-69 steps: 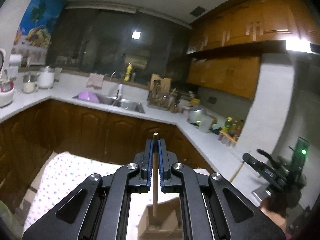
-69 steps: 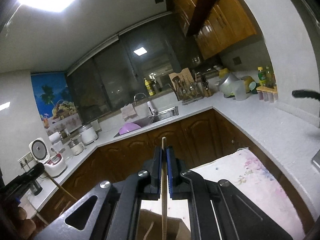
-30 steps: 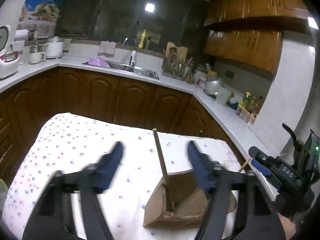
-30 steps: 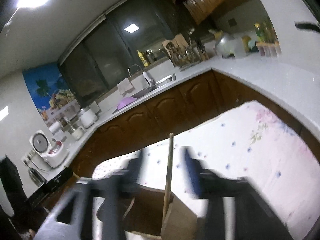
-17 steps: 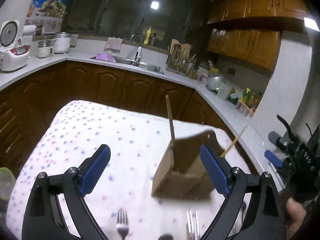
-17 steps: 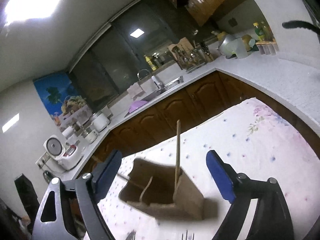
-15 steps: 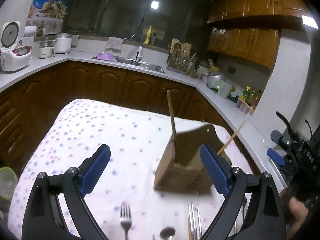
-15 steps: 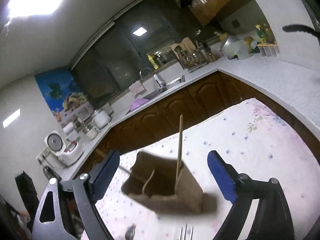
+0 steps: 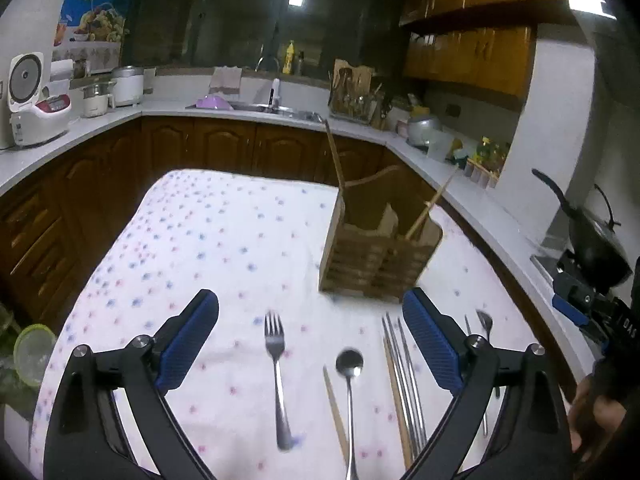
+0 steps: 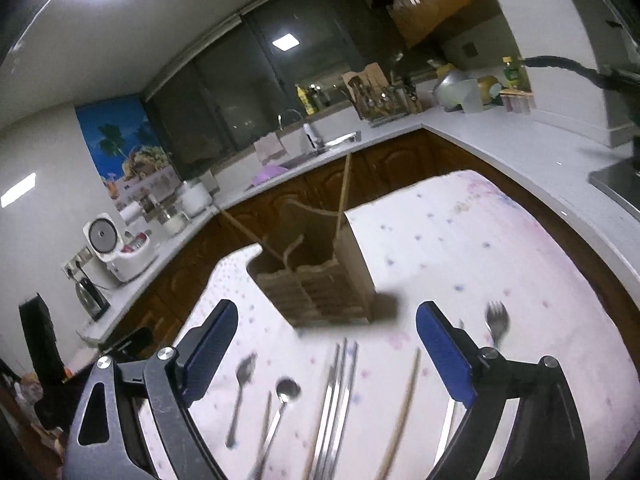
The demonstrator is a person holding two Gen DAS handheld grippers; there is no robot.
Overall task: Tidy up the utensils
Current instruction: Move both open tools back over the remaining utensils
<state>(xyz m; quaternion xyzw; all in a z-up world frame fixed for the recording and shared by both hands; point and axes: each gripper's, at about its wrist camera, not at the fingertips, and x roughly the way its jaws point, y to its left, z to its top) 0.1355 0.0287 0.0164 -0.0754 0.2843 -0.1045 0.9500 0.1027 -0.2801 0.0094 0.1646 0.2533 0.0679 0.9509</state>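
Both hand-held grippers are now hanging wide open and empty over the near edge of the surface (image 9: 224, 240), where moments ago each was clamped on a wooden chopstick above the holder. That grip is gone: the two sticks are now standing in the holder (image 9: 376, 256), which is sitting on the dotted cloth toward the far right of the surface. One chopstick (image 9: 335, 156) is leaning up from its far-left corner and the other (image 9: 434, 200) is slanting out to the right. So this pair is delivered, and both grippers are pulling back toward the near row of loose utensils.

The left hand-held gripper (image 9: 310, 340) is hovering with its blue pads spread well apart, framing the fork (image 9: 277, 372), a spoon (image 9: 349, 384) and a lone wooden chopstick (image 9: 335, 412) just left of it. The metal chopsticks (image 9: 404, 384) are lying near its right pad.

The right hand-held gripper (image 10: 326, 348) is equally agape and holding nothing. Below it are lying two spoons (image 10: 240, 396), the metal chopsticks and one wooden chopstick (image 10: 400, 412), with a second fork (image 10: 496, 324) past its right pad.

Judging by this, the task is only partly done: most utensils are still waiting on the cloth, and the next pick is probably coming from this near row. The picture is blurred with motion, so exactly how the pieces are touching is hard to tell.
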